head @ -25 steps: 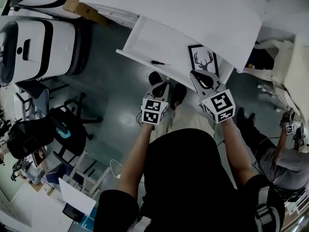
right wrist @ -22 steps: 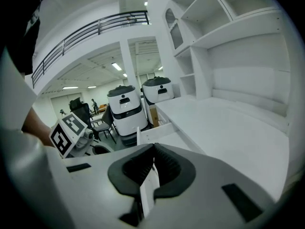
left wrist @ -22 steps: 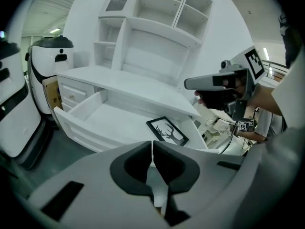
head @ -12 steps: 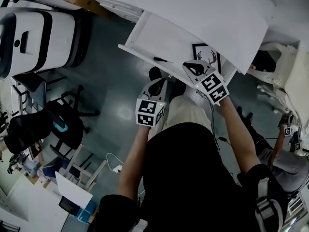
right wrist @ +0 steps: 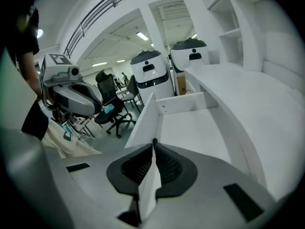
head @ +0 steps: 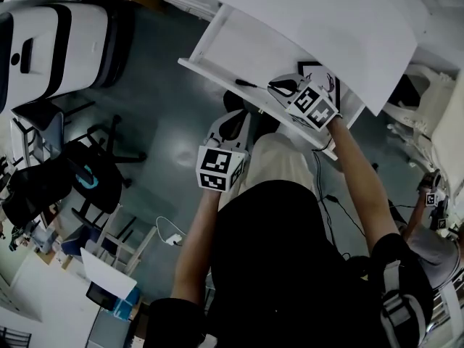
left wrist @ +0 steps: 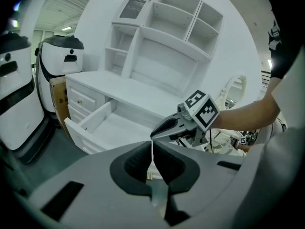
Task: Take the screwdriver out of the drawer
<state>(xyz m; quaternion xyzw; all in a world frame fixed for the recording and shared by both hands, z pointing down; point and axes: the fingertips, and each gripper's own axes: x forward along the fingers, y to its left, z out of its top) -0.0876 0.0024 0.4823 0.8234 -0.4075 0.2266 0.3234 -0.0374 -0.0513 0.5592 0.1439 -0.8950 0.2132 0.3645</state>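
Note:
The white drawer stands pulled out of the desk. A thin black screwdriver lies inside it near the front wall. My right gripper is shut and empty, its tips over the drawer's front edge just right of the screwdriver. In the right gripper view its closed jaws hang above the drawer and hide the tool. My left gripper is shut on nothing, held in front of the drawer above the floor. Its own view shows the jaws closed, with the right gripper ahead of them.
A framed deer picture lies in the drawer's right part, half under the desk top. White robots stand at the left, with an office chair below them. Another person sits at the far right.
My right gripper has dropped and swung left over the drawer's front edge, close to the screwdriver. The left gripper has drawn back a little from the drawer.

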